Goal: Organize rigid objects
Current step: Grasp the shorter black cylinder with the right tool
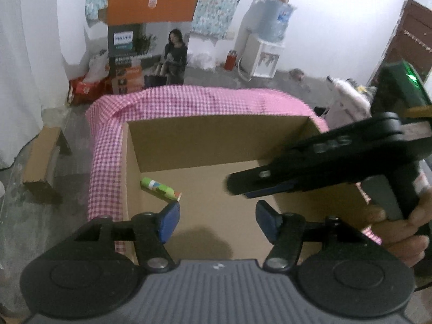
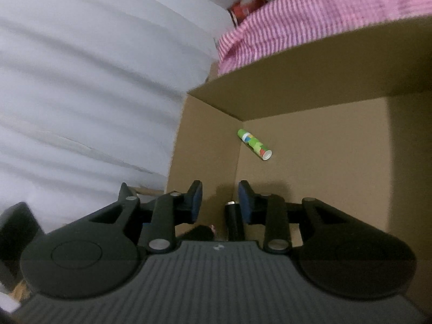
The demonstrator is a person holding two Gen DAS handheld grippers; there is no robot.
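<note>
With the green tube (image 2: 254, 144) lying in the cardboard box's (image 1: 216, 140) far-left corner, both the left gripper (image 1: 217, 220) and right gripper (image 2: 220, 202) hang spread and empty, best withdrawn straight up, clear of the walls.

A tabletop draped in a pink-and-white checked cloth (image 1: 189, 100) carries an open brown cardboard box (image 1: 216, 140), which sits directly on the cloth and reaches close to its left and far edges.
</note>
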